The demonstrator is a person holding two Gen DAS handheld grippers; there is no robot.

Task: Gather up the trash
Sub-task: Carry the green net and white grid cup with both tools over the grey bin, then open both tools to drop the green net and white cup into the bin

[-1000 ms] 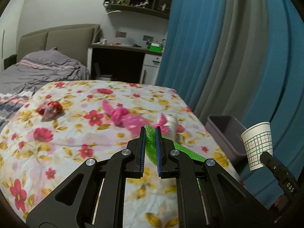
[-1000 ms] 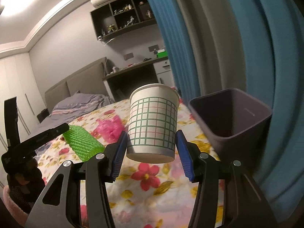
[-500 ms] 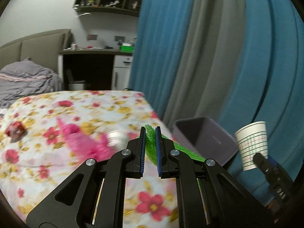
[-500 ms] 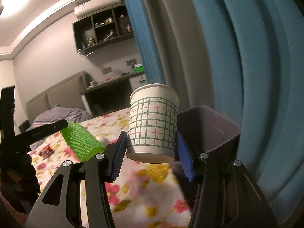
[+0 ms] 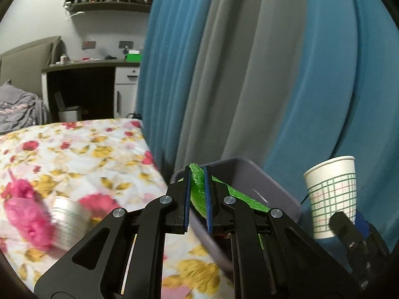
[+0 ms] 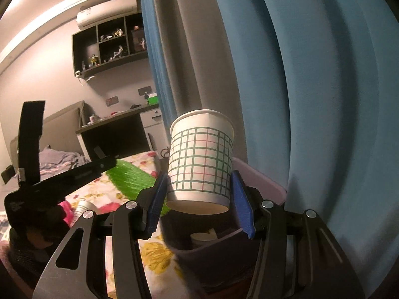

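My left gripper (image 5: pixel 197 194) is shut on a green foam net sleeve (image 5: pixel 197 191) and holds it over the near rim of the grey-purple trash bin (image 5: pixel 259 174). My right gripper (image 6: pixel 199 199) is shut on a white paper cup with a green and pink grid (image 6: pixel 200 159), upright, right above the bin (image 6: pixel 207 251). The cup also shows at the right of the left wrist view (image 5: pixel 330 196). The green sleeve (image 6: pixel 129 177) and the left gripper show at the left of the right wrist view. Pale trash (image 6: pixel 203 238) lies inside the bin.
The bin stands beside the floral bedspread (image 5: pixel 74 154), against blue and grey curtains (image 5: pixel 249 62). A pink plastic bag (image 5: pixel 25 214) and a white paper cup (image 5: pixel 68 214) lie on the bed. A desk (image 5: pixel 82 64) and shelves stand far behind.
Both grippers have swung right from over the bed to the bin, still holding the sleeve and the cup. The cup now hangs over the bin's opening.
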